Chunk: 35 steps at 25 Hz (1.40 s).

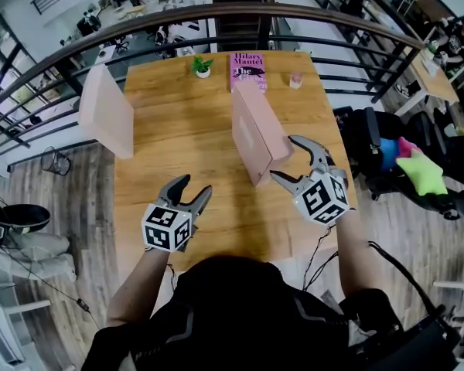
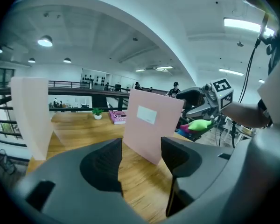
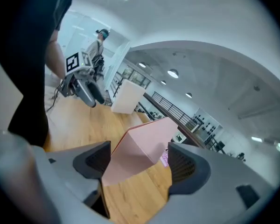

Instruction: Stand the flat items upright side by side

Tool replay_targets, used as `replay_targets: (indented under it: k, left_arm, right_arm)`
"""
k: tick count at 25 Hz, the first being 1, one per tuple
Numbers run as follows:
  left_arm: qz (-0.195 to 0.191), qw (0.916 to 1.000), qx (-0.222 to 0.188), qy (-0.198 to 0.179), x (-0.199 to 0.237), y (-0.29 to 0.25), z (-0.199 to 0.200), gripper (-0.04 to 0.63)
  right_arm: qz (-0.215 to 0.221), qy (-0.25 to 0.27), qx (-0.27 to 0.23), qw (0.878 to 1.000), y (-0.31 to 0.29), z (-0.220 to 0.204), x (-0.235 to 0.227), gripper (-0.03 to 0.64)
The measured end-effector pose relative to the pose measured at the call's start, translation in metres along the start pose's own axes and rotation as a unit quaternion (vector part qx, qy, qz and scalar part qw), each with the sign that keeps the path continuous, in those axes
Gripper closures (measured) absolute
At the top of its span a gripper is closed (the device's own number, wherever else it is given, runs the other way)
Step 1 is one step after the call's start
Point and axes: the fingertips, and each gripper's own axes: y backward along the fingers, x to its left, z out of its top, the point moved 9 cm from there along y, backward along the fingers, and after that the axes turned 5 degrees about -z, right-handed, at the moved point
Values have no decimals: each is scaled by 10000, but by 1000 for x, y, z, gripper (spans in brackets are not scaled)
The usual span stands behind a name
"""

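Two pink flat boxes stand upright on the wooden table [image 1: 178, 149]. One box [image 1: 104, 110] [image 2: 31, 115] is at the left edge. The other box [image 1: 255, 126] [image 2: 151, 125] [image 3: 144, 146] stands in the middle. My right gripper [image 1: 286, 158] [image 3: 136, 164] is open, with the middle box's near right edge between its jaws and the pads off it. My left gripper [image 1: 195, 188] [image 2: 141, 160] is open and empty, raised over the near part of the table, left of that box. A pink book [image 1: 247, 69] [image 2: 117, 117] lies flat at the far edge.
A small potted plant [image 1: 202, 66] [image 2: 97, 113] and a small pinkish item [image 1: 295, 79] sit near the book. A dark railing [image 1: 139, 22] curves behind the table. An office chair with green and pink cushions [image 1: 417, 172] stands at the right; shoes [image 1: 15, 216] lie on the floor at the left.
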Motion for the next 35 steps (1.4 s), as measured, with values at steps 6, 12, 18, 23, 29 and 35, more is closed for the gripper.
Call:
replay_targets:
  k: [6, 12, 18, 23, 29, 35]
  left_arm:
    - [378, 9977, -561, 44, 2, 27, 21, 316]
    - [794, 9921, -954, -206, 0, 46, 42, 316]
    - [960, 9886, -1148, -171, 4, 57, 49, 318]
    - [1113, 9856, -1257, -196, 1, 60, 51, 318]
    - [1237, 9825, -1366, -279, -5, 60, 61, 327]
    - [1595, 9785, -1289, -220, -7, 73, 52, 333]
  right_arm:
    - [-205, -1780, -373, 9831, 6, -12, -2, 198]
    - [-313, -3384, -630, 9384, 2, -23, 1, 187]
    - [-216, -3978, -608, 9152, -10, -29, 10, 189]
    - [-185, -4031, -530, 9134, -18, -31, 13, 228]
    - [-259, -4077, -422, 9118, -32, -33, 16, 273]
    - [-145, -3910, -464, 9191, -39, -29, 15, 304]
